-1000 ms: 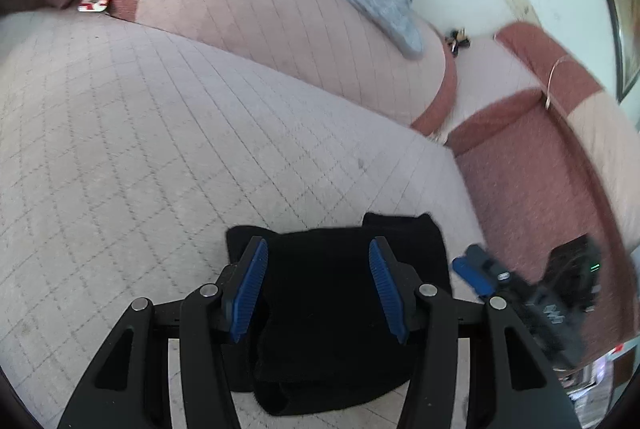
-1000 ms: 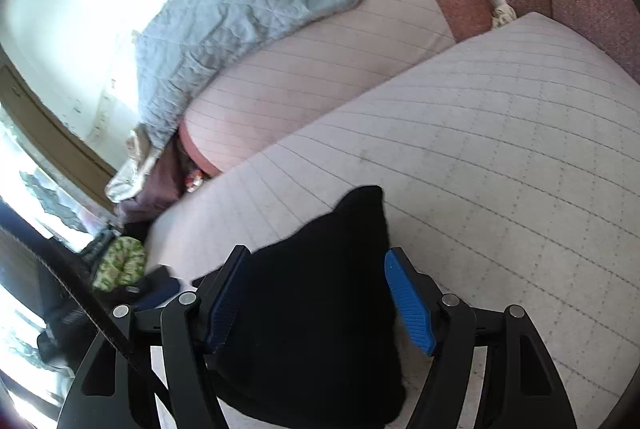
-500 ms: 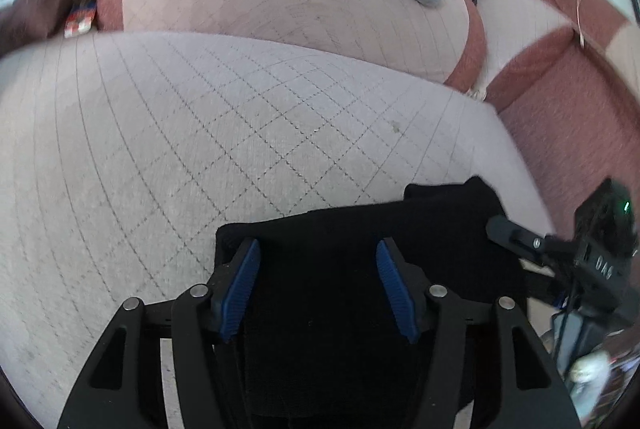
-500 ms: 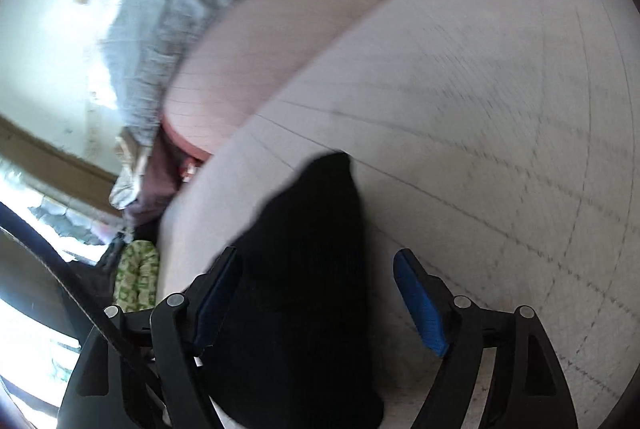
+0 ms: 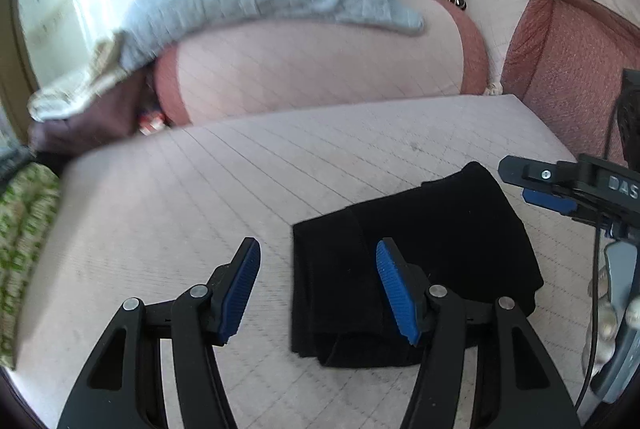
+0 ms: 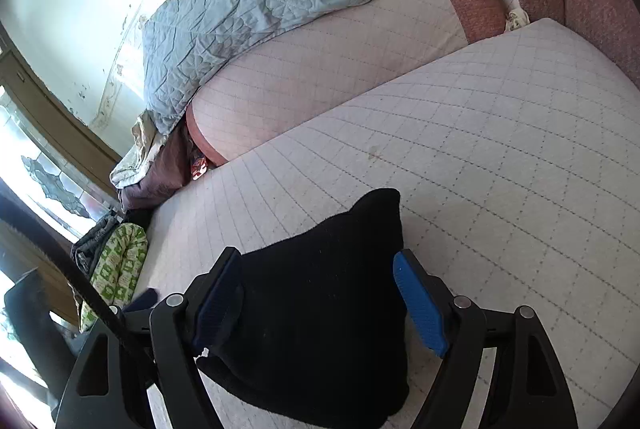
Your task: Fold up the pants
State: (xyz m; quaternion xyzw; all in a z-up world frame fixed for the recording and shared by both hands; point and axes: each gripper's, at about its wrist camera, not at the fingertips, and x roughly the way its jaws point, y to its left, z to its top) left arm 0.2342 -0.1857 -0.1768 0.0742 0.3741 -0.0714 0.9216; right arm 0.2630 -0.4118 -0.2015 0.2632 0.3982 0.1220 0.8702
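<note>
Black pants (image 5: 420,261), folded into a compact stack, lie on the quilted sofa cushion (image 5: 200,197) at about 4 o'clock in the left wrist view. Left hand-held gripper (image 5: 318,285) hovers with jaws spread wide, empty; its right finger overlaps the stack's left part. Right hand-held gripper (image 6: 320,305) also stands open, straddling the pants (image 6: 320,309) without clamping them. Grey blanket (image 6: 240,1) drapes over the backrest at 11 o'clock.

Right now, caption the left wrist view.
Open left gripper beside folded black pants on quilted cushion.
</note>
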